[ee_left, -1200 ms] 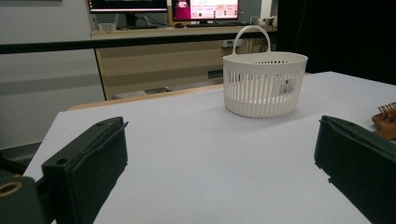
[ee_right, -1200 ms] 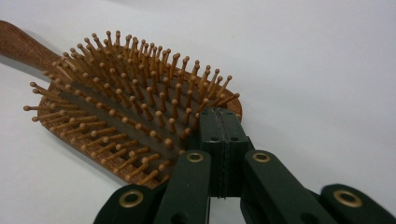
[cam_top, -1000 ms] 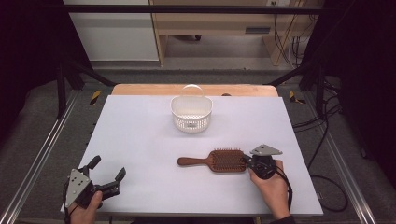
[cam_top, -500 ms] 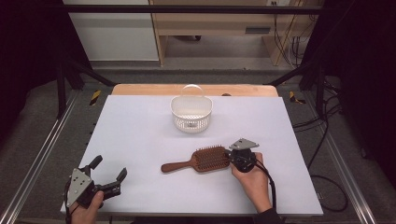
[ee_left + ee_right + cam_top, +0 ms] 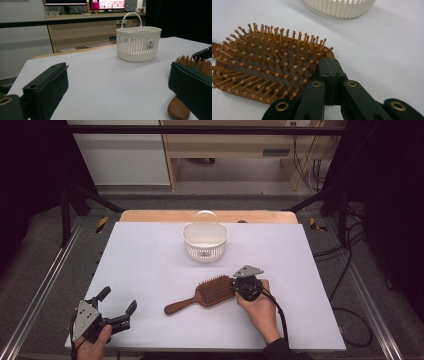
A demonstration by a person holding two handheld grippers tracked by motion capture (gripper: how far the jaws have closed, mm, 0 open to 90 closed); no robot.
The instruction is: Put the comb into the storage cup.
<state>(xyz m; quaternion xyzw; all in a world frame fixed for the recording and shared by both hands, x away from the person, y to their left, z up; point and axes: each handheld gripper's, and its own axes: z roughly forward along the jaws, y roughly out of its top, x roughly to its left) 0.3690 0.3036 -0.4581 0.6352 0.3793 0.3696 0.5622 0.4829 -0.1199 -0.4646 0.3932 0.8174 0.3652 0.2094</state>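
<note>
A wooden paddle hairbrush [image 5: 210, 292] lies bristles up on the white table [image 5: 150, 255], its handle pointing toward the front left. My right gripper [image 5: 239, 287] is shut, and its closed tips rest against the right edge of the brush head. In the right gripper view the jaws [image 5: 329, 67] are pressed together at the rim of the brush [image 5: 262, 70], with nothing between them. My left gripper [image 5: 117, 302] stands open near the table's front left corner and is empty. The left gripper view looks between its jaws [image 5: 117, 71] and catches the brush handle [image 5: 178, 110] at the lower right.
A white slotted basket [image 5: 205, 242] with a raised handle stands at the back middle of the table, seen ahead as the basket [image 5: 138, 43] in the left gripper view. Metal rails run along both sides of the table. A wooden strip edges the far side.
My right gripper has slid left across the table, and the hairbrush has moved left with it and turned, handle swinging toward the front. The left gripper has stayed put.
</note>
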